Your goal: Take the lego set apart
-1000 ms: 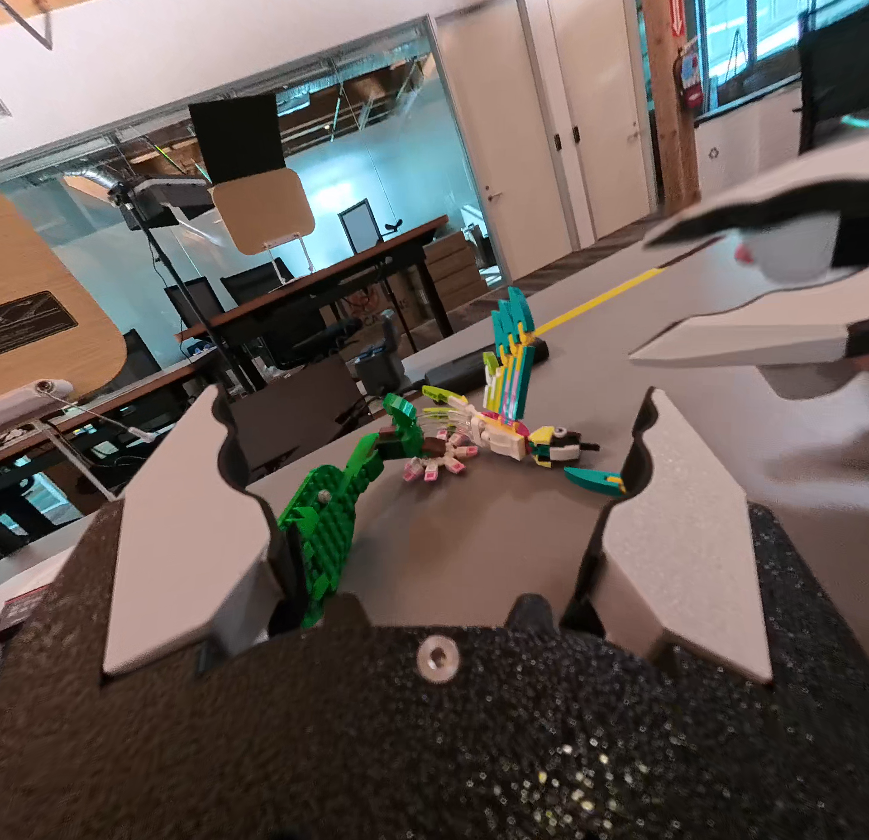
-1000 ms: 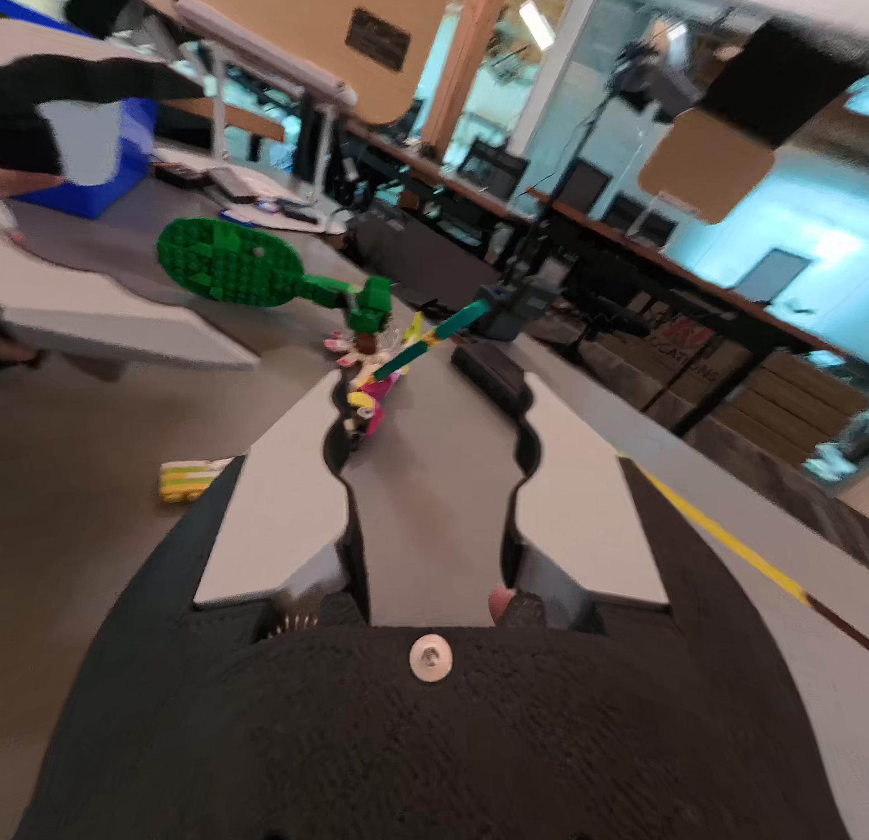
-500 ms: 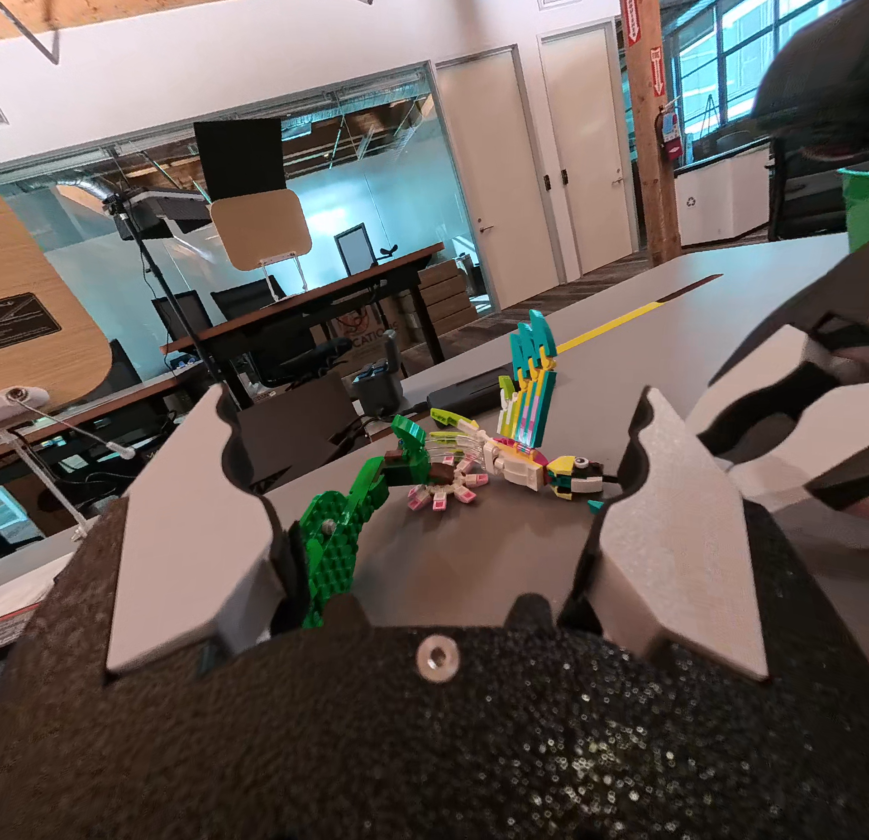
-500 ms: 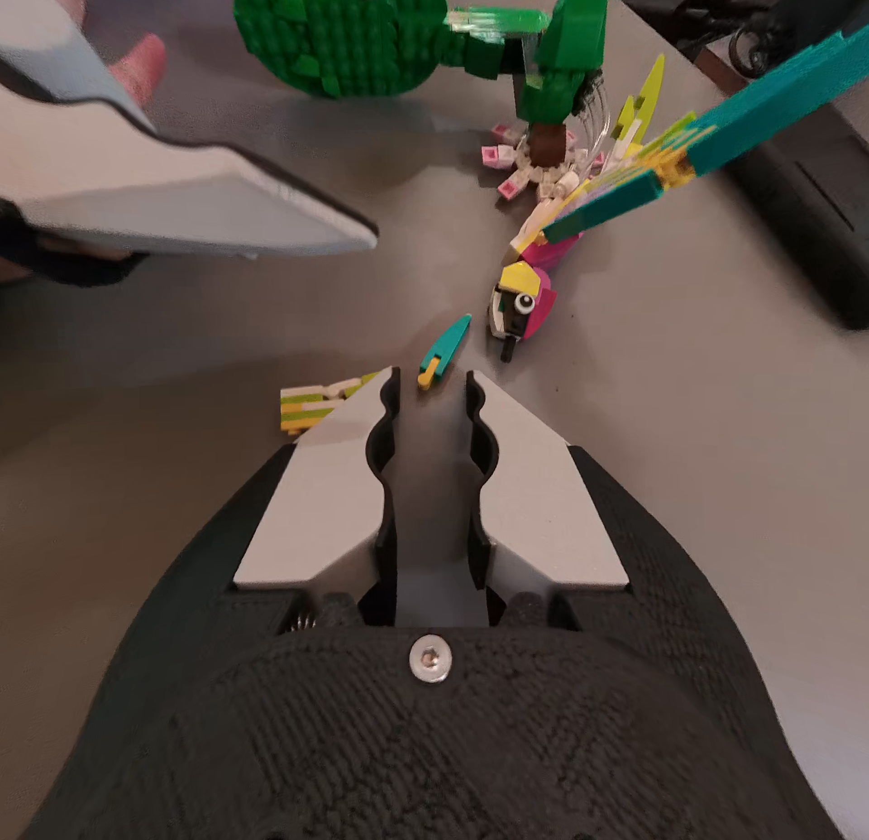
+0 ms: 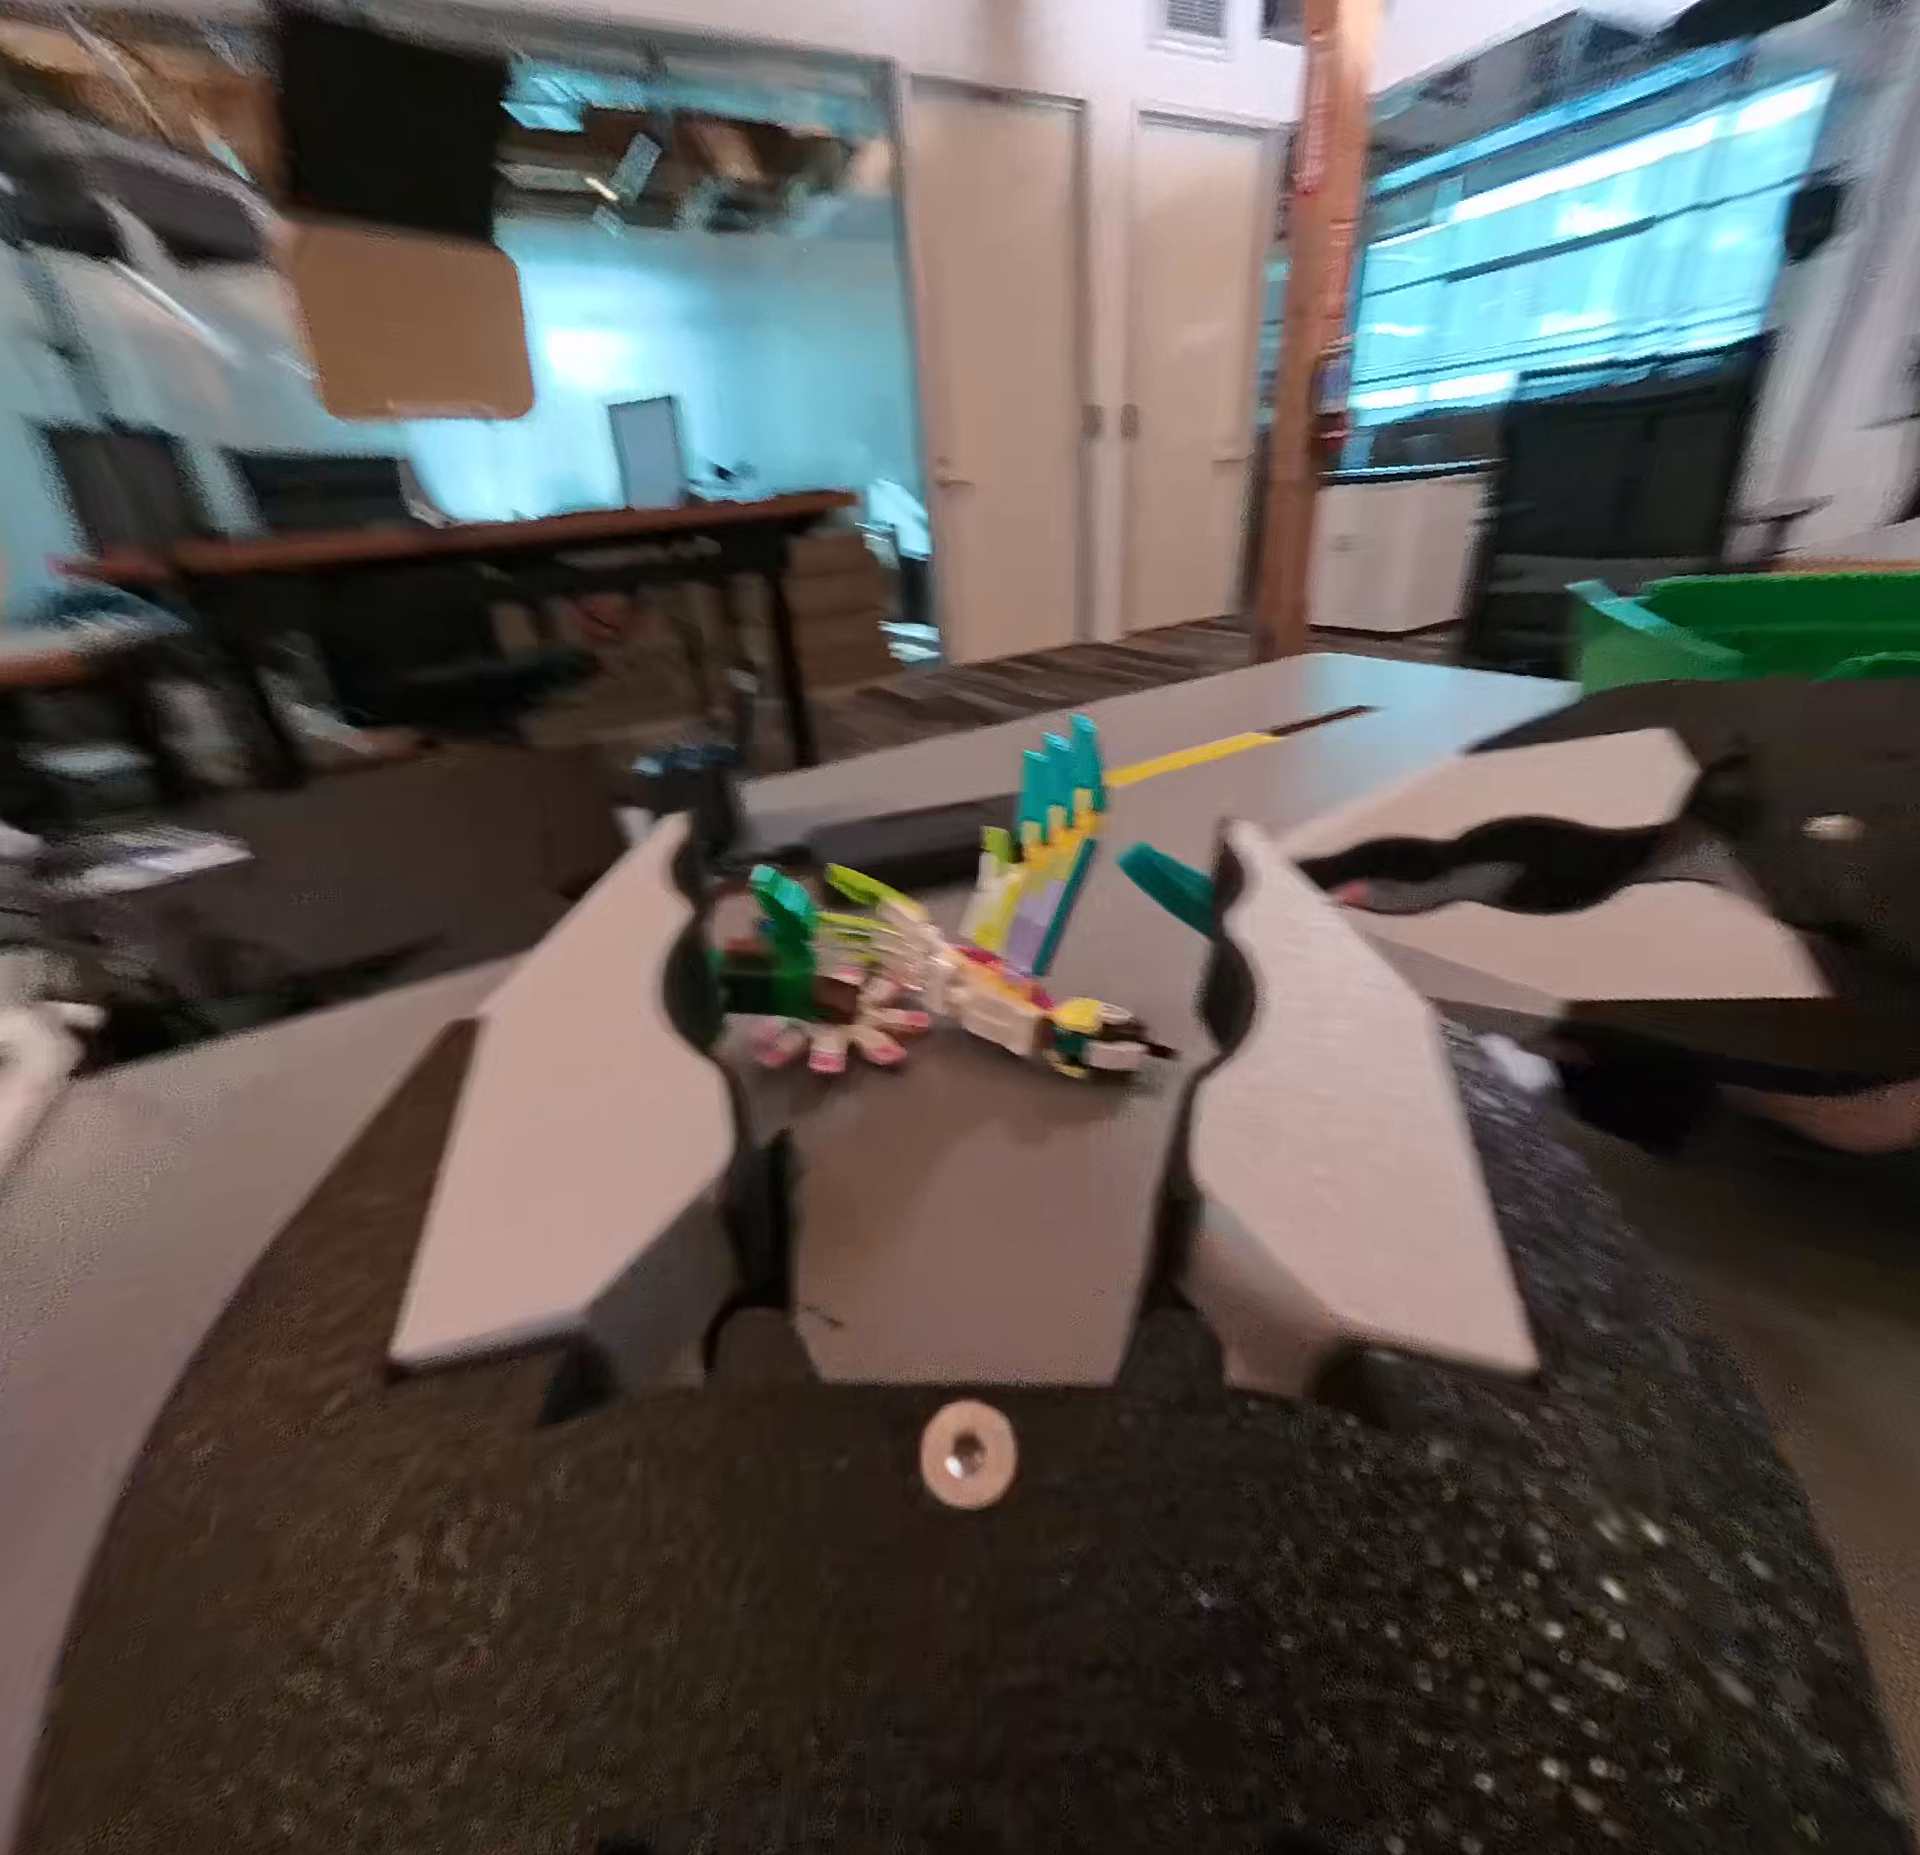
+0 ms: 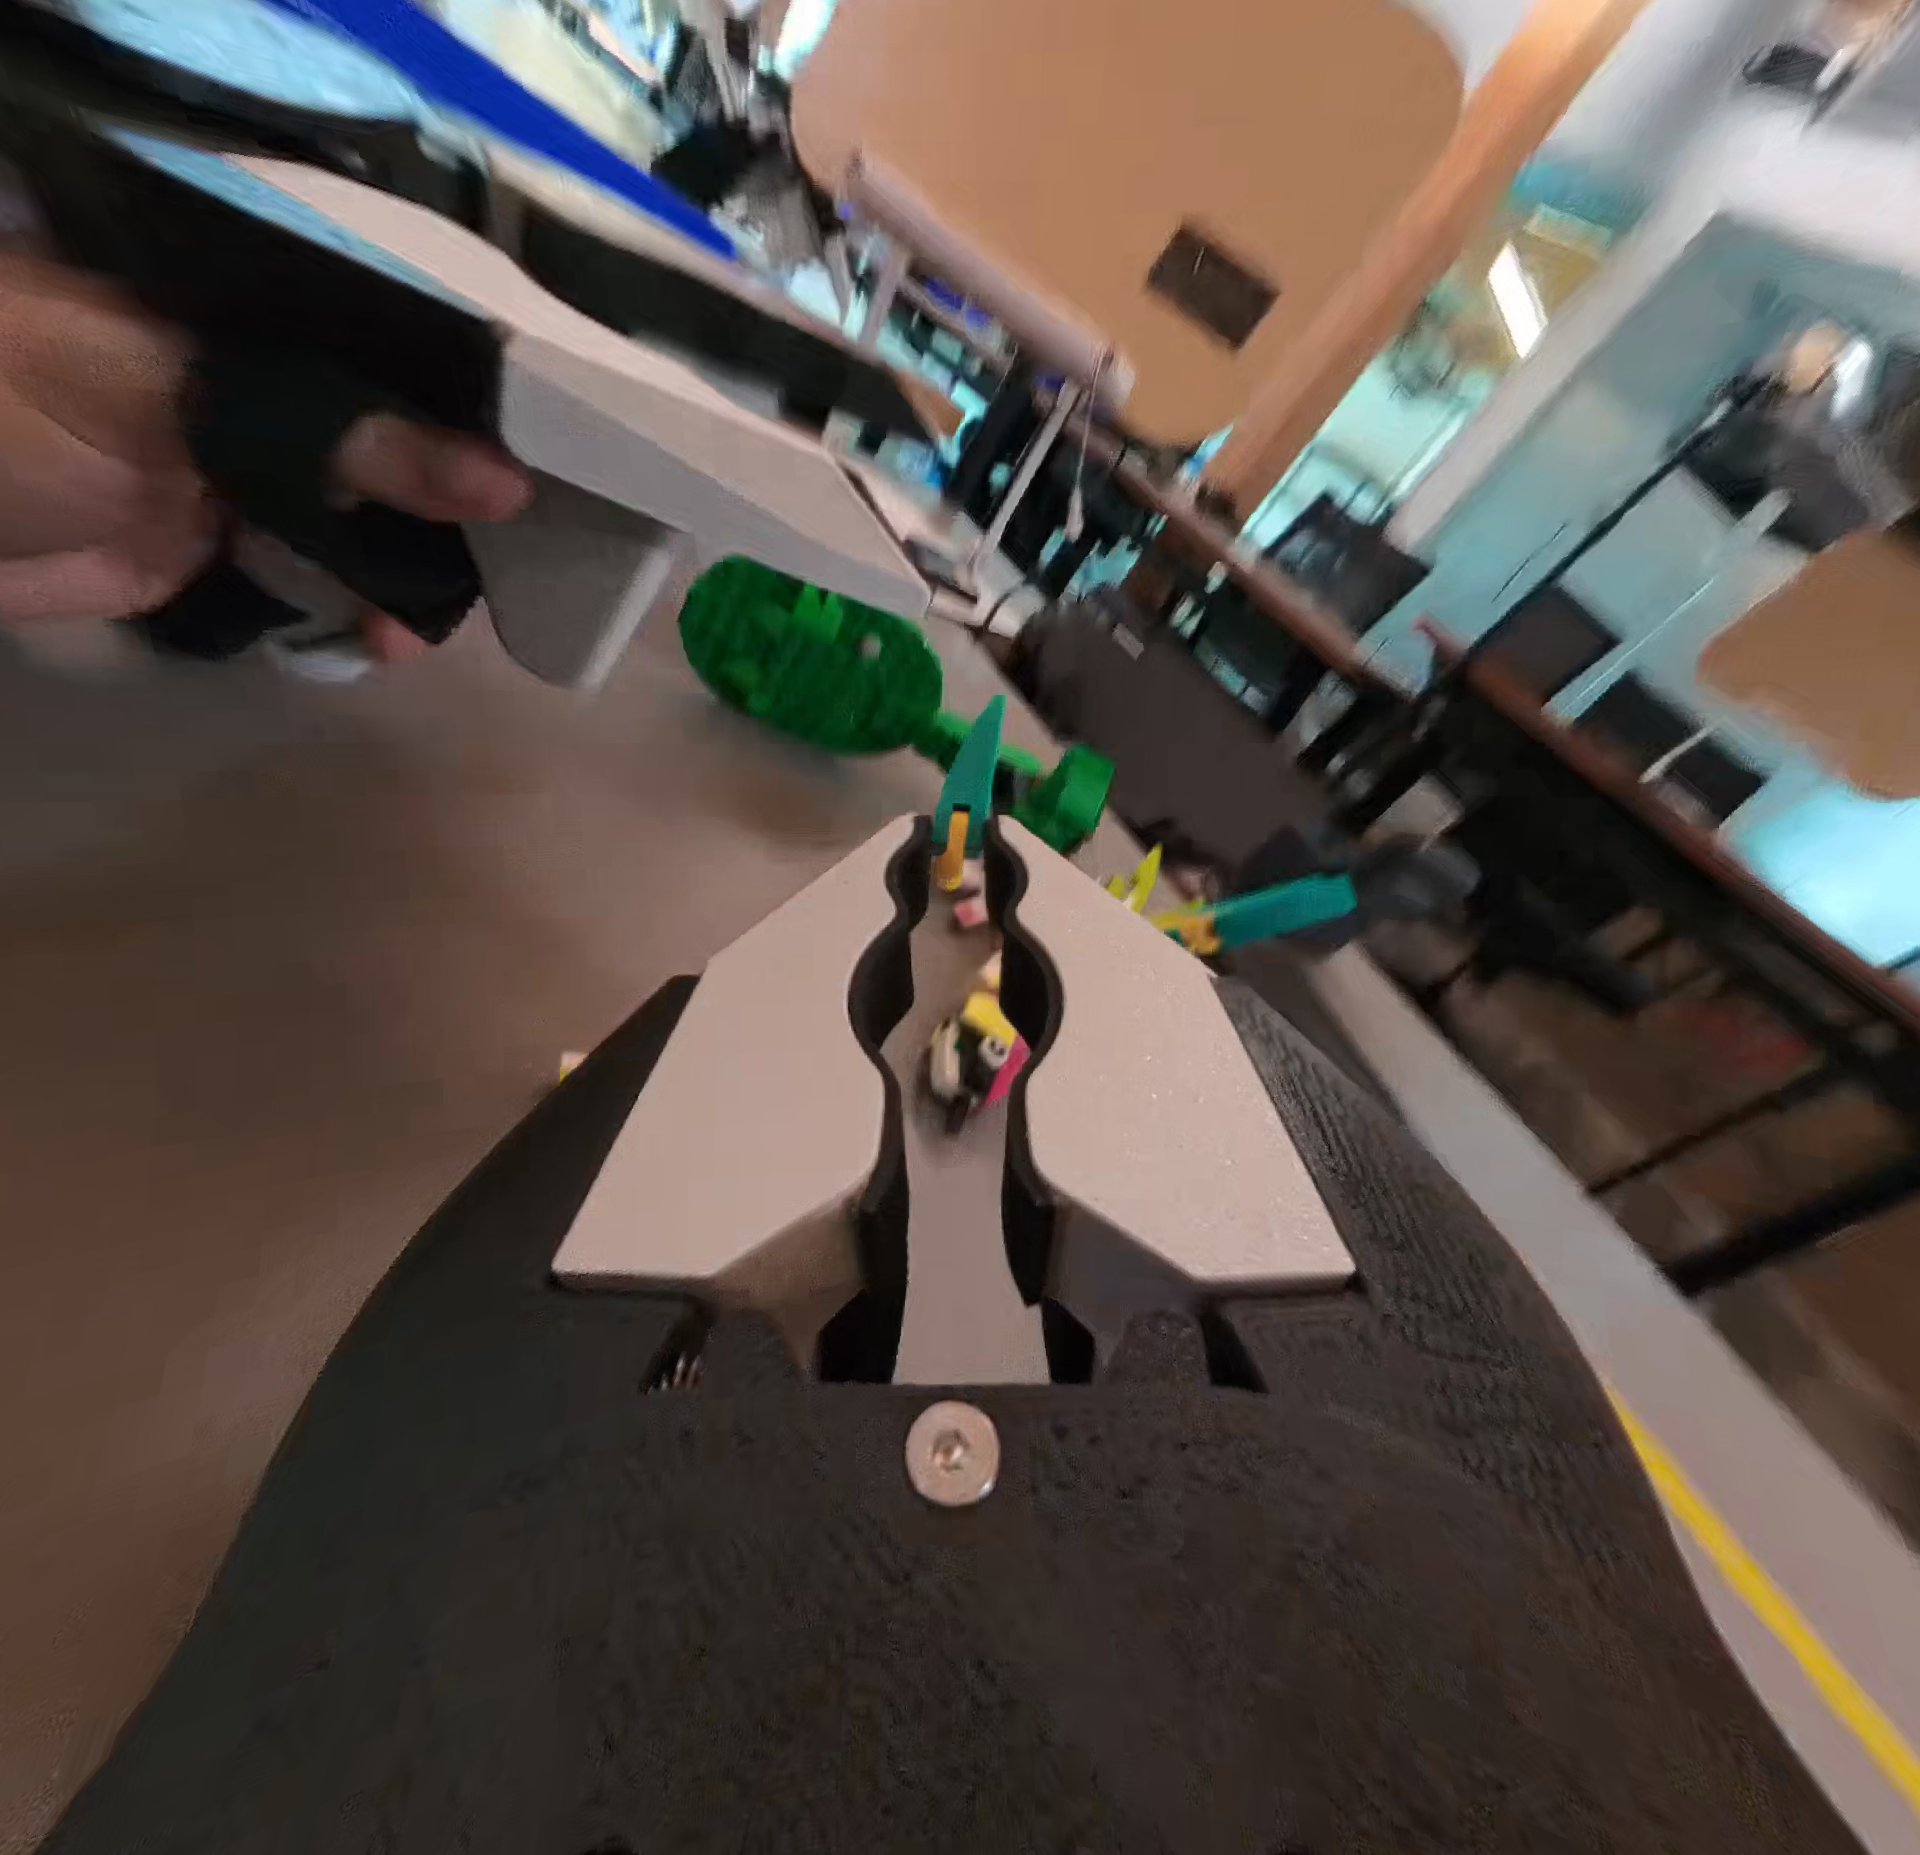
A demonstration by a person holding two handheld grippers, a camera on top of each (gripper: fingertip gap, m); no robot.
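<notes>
A lego bird [image 5: 997, 995] with an upright teal and yellow wing [image 5: 1049, 829] lies on the grey table [image 5: 956, 1234], just beyond my left gripper [image 5: 956, 860], which is open and empty. My right gripper [image 6: 956, 839] is shut on a small teal feather piece [image 6: 971, 771] and holds it above the table. That piece [image 5: 1164, 880] and the right gripper [image 5: 1507, 870] also show at the right of the left wrist view. The bird's head [image 6: 977, 1057] shows between the right fingers. The green round plate [image 6: 810, 673] on the bird's stem lies beyond.
The left gripper [image 6: 675, 475], held by a hand [image 6: 83, 475], reaches in from the upper left of the right wrist view. A black flat object [image 5: 894, 839] lies behind the bird. A green bin [image 5: 1745, 631] stands far right. A yellow line [image 6: 1766, 1629] marks the table.
My right gripper has shut on the teal feather piece that lay on the table and lifted it. My left gripper has shifted and its jaws have narrowed but stay open.
</notes>
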